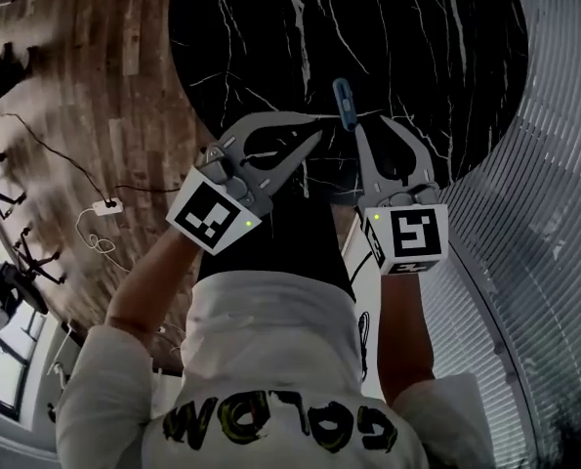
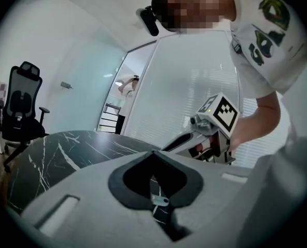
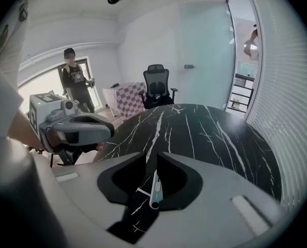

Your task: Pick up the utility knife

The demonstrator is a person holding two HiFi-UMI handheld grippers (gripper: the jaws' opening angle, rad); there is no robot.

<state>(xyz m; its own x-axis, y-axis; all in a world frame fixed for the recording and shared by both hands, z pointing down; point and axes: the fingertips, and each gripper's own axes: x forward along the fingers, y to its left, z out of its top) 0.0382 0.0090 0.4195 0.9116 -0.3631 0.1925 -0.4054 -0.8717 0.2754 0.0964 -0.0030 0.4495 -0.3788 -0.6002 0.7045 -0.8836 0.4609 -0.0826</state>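
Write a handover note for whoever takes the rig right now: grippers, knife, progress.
Left gripper: jaws shut, nothing in them, held beside the right one.
Right gripper: jaws open, angled down at the utility knife, which shows in the gap between them; the pads are not on it.
Knife: lying flat on the black marble table, not gripped.
Done: right gripper lined up on the knife.
Left: lower, close the jaws on the knife, lift.

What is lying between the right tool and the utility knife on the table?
Nothing, only bare tabletop. The head view shows the utility knife just ahead of the right tool; in the right gripper view it lies between the parted jaws.
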